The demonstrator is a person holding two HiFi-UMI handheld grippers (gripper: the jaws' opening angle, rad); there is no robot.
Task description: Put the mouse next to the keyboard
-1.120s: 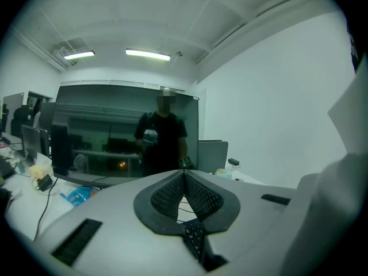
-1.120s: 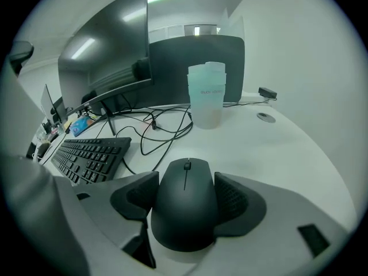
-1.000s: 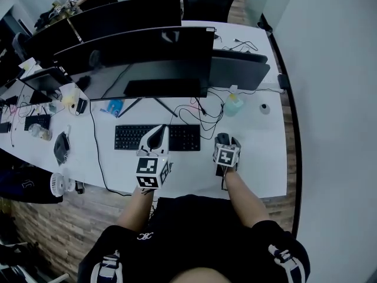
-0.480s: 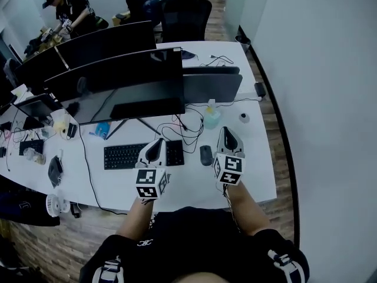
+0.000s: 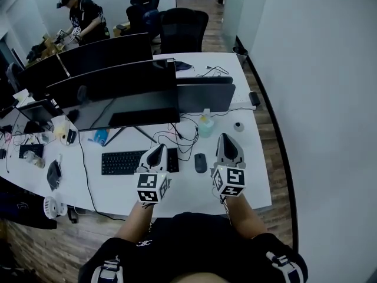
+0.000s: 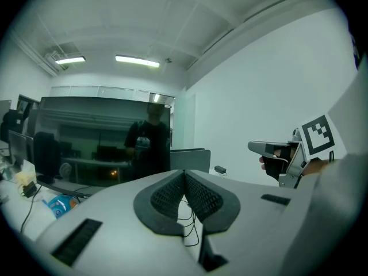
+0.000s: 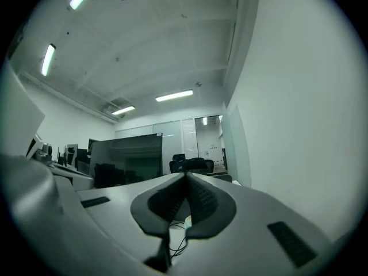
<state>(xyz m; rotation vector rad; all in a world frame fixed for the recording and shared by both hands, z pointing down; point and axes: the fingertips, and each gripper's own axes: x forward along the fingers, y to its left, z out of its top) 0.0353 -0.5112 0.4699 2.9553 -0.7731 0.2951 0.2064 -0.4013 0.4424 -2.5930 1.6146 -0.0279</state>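
Observation:
A dark mouse (image 5: 201, 163) lies on the white desk (image 5: 253, 175), just right of the black keyboard (image 5: 138, 161) and free of both grippers. My right gripper (image 5: 227, 141) is raised above the desk to the right of the mouse, its jaws shut with nothing between them; in the right gripper view (image 7: 185, 178) the pads meet. My left gripper (image 5: 156, 152) hovers over the keyboard's right end, jaws shut and empty, as the left gripper view (image 6: 184, 176) shows. Both point away from me, tilted upward.
Dark monitors (image 5: 126, 90) stand behind the keyboard, with tangled cables (image 5: 177, 135) and a green bottle (image 5: 205, 124) beyond the mouse. A small round thing (image 5: 238, 126) sits far right. Clutter and a fan (image 5: 54, 205) lie at the left. A person (image 5: 82, 17) stands far back.
My right gripper let go of the mouse, lifted off to the right and shut. The mouse now lies alone beside the keyboard. The head camera tilted up, showing more of the room.

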